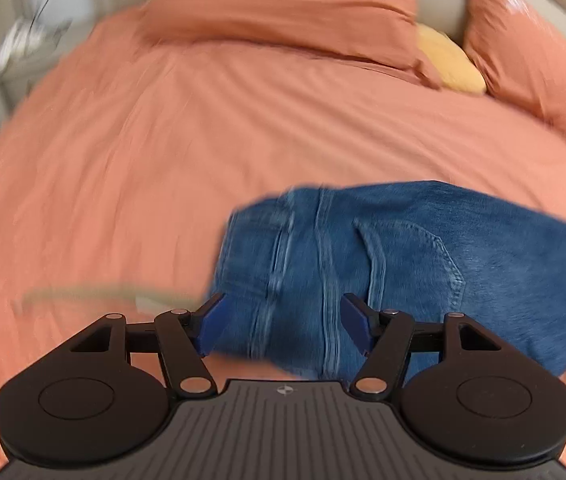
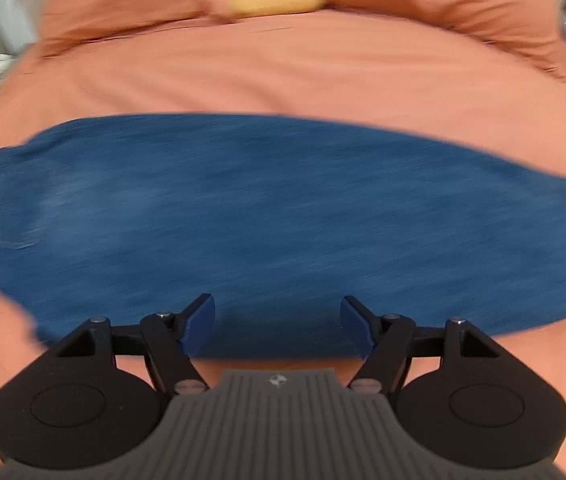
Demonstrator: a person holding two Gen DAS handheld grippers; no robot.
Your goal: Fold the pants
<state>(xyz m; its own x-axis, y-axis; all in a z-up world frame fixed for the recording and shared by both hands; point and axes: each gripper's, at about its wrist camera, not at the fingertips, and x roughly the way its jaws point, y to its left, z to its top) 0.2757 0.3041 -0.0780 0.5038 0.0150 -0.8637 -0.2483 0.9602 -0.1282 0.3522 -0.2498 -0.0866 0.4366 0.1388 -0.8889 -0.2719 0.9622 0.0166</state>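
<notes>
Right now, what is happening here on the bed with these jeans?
A person holds a gripper in each hand over blue jeans lying flat on an orange bedspread. The left gripper hangs open above the waistband end, near the back pocket. The right gripper hangs open above the near edge of the legs. Neither grips the cloth. The pictures are blurred, so the hands seem to be moving.

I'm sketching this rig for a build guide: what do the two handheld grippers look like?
The left gripper and right gripper look identical: matte black linkage arms with silver pivot screws, two round black discs at the sides, a grey ribbed centre plate bearing a small round emblem, and dark blue flat fingers. No cables or sleeves are visible.
</notes>
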